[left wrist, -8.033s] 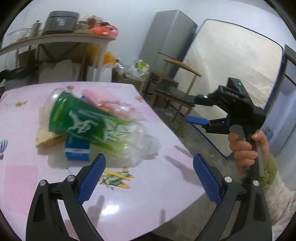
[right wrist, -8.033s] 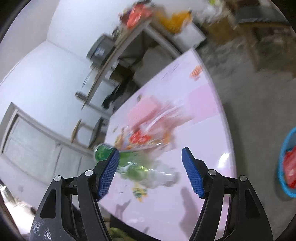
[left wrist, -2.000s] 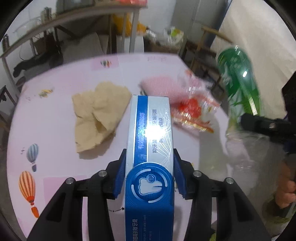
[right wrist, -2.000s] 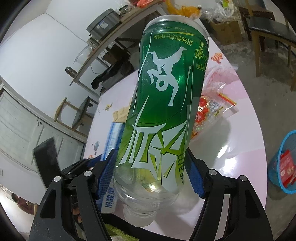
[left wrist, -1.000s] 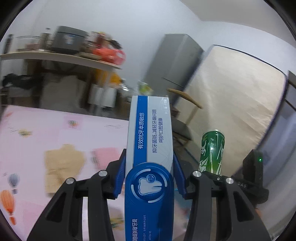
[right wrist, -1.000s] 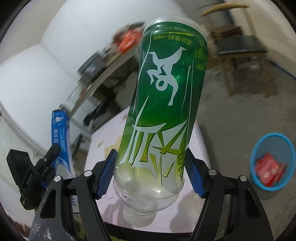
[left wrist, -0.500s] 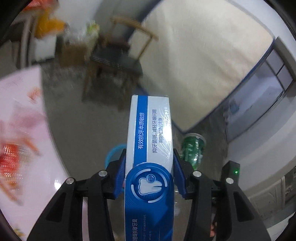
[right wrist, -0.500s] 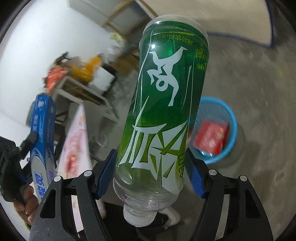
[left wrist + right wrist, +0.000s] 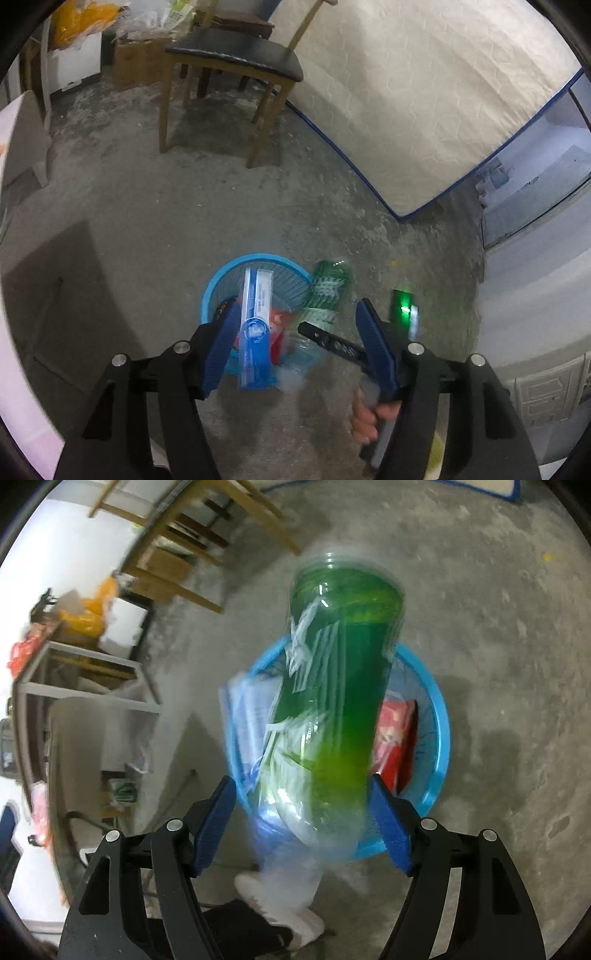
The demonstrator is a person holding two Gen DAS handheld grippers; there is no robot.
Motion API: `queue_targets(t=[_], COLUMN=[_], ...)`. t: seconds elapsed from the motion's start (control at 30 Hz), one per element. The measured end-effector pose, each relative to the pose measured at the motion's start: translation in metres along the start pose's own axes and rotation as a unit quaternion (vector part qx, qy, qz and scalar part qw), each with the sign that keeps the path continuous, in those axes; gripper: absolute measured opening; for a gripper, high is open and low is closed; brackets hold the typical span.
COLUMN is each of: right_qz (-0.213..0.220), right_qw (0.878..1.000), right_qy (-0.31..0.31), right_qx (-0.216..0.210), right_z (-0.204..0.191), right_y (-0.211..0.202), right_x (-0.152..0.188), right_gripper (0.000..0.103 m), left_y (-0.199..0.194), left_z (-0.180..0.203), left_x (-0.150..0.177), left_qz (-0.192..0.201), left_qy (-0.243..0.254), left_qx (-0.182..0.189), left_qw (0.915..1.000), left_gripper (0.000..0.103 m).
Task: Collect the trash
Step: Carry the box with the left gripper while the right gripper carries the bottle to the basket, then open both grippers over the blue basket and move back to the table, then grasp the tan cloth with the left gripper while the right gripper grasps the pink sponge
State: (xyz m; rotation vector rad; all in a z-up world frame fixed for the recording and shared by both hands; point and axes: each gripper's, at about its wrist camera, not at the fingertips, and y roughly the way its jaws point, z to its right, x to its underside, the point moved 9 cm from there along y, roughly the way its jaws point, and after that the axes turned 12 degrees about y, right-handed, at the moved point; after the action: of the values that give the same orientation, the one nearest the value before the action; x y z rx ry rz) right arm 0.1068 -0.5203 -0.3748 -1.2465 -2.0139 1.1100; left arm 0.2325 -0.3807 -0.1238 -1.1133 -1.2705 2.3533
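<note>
A blue mesh basket (image 9: 216, 291) stands on the concrete floor with a red packet (image 9: 281, 320) inside. My left gripper (image 9: 297, 306) hangs over it and its jaws are opening. The blue-and-white toothpaste box (image 9: 255, 314) is blurred beside the left pad, free of the right pad, and tips into the basket. My right gripper (image 9: 301, 781) points down at the basket (image 9: 439, 738) and its jaws are opening too. The green bottle (image 9: 340, 686) between them is blurred, with a gap at the left pad. In the left wrist view the bottle (image 9: 327, 291) sits over the basket's right rim.
A wooden chair (image 9: 236, 55) and a leaning mattress (image 9: 406, 92) stand beyond the basket. The pink table's edge (image 9: 14, 369) runs along the left. A person's hand (image 9: 364, 413) grips the right tool, and a white shoe (image 9: 273, 897) is close under the basket.
Both grippers have swung from the table down over the basket. The left jaws have widened and the toothpaste box has slipped off them. The bottle has come loose from the right pads.
</note>
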Motion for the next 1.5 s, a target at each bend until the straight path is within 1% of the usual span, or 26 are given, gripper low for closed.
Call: queue_targets(t=[0.1, 0.17, 0.23, 0.33, 0.47, 0.53, 0.63, 0.73, 0.8, 0.87, 0.93, 0.97, 1.03, 1.07, 1.1, 1.2, 1.27, 1.3, 1.33, 1.4, 1.47, 1.5], right_qz=[-0.004, 0.0, -0.003, 0.002, 0.021, 0.033, 0.053, 0.074, 0.092, 0.103, 0.108, 0.106, 0.096, 0.088, 0.081, 0.049, 0.026, 0.02, 0.01, -0.012, -0.021, -0.023], right_qw=[1.0, 0.999, 1.0, 1.0, 0.999, 0.999, 0.996, 0.989, 0.98, 0.97, 0.958, 0.949, 0.937, 0.928, 0.921, 0.895, 0.875, 0.867, 0.855, 0.839, 0.829, 0.825], right_qy=[-0.003, -0.009, -0.009, -0.013, -0.027, -0.039, -0.072, -0.125, -0.175, -0.215, -0.256, -0.282, -0.318, -0.346, -0.364, -0.424, -0.461, -0.476, -0.497, -0.525, -0.547, -0.555], right_qx=[0.017, 0.032, 0.03, 0.028, 0.024, 0.016, 0.001, -0.013, -0.032, -0.051, -0.073, -0.087, -0.103, -0.111, -0.114, -0.133, -0.147, -0.147, -0.147, -0.143, -0.112, -0.103], right_z=[0.012, 0.018, 0.016, 0.018, 0.011, 0.002, -0.02, -0.056, -0.096, -0.13, -0.166, -0.192, -0.225, -0.249, -0.265, -0.32, -0.357, -0.371, -0.391, -0.414, -0.44, -0.446], right_y=[0.015, 0.016, 0.014, 0.002, -0.015, -0.028, -0.054, -0.083, -0.109, -0.127, -0.14, -0.146, -0.149, -0.148, -0.146, -0.134, -0.122, -0.116, -0.106, -0.088, -0.06, -0.05], right_x=[0.004, 0.006, 0.007, 0.01, 0.016, 0.018, 0.027, 0.041, 0.055, 0.068, 0.088, 0.104, 0.126, 0.144, 0.157, 0.208, 0.242, 0.256, 0.274, 0.296, 0.312, 0.314], right_gripper=[0.07, 0.07, 0.07, 0.07, 0.07, 0.07, 0.071, 0.073, 0.076, 0.079, 0.081, 0.082, 0.082, 0.083, 0.083, 0.085, 0.088, 0.088, 0.09, 0.091, 0.091, 0.091], left_y=[-0.02, -0.035, -0.056, -0.085, -0.128, -0.153, -0.185, -0.212, -0.24, -0.265, -0.286, -0.3, -0.316, -0.326, -0.334, -0.349, -0.352, -0.351, -0.349, -0.341, -0.332, -0.325], left_z=[-0.013, -0.017, -0.023, -0.03, -0.041, -0.046, -0.06, -0.079, -0.098, -0.117, -0.138, -0.153, -0.174, -0.188, -0.2, -0.23, -0.253, -0.264, -0.274, -0.294, -0.311, -0.318], left_x=[0.008, 0.011, 0.014, 0.021, 0.037, 0.049, 0.071, 0.095, 0.116, 0.137, 0.158, 0.171, 0.188, 0.2, 0.209, 0.229, 0.238, 0.242, 0.243, 0.244, 0.24, 0.237], left_qz=[0.011, 0.024, 0.043, 0.068, 0.104, 0.125, 0.149, 0.163, 0.178, 0.192, 0.201, 0.206, 0.21, 0.211, 0.21, 0.209, 0.193, 0.181, 0.175, 0.159, 0.144, 0.131], left_qy=[0.0, 0.001, -0.001, -0.006, -0.01, -0.002, 0.005, 0.006, 0.005, -0.003, -0.02, -0.034, -0.053, -0.061, -0.068, -0.087, -0.108, -0.12, -0.13, -0.138, -0.137, -0.13], left_qx=[-0.005, -0.005, -0.014, -0.014, -0.03, -0.041, -0.072, -0.097, -0.126, -0.151, -0.173, -0.185, -0.207, -0.226, -0.243, -0.273, -0.296, -0.308, -0.312, -0.309, -0.318, -0.32], left_qw=[0.9999, 0.9997, 0.999, 0.9975, 0.9941, 0.9913, 0.9862, 0.9817, 0.9759, 0.9696, 0.9638, 0.9601, 0.954, 0.9491, 0.9446, 0.9351, 0.9293, 0.9262, 0.9249, 0.9275, 0.9269, 0.9292], left_gripper=[0.063, 0.063, 0.063, 0.063, 0.068, 0.07, 0.073, 0.074, 0.074, 0.075, 0.075, 0.075, 0.075, 0.075, 0.075, 0.075, 0.075, 0.075, 0.075, 0.075, 0.075, 0.075])
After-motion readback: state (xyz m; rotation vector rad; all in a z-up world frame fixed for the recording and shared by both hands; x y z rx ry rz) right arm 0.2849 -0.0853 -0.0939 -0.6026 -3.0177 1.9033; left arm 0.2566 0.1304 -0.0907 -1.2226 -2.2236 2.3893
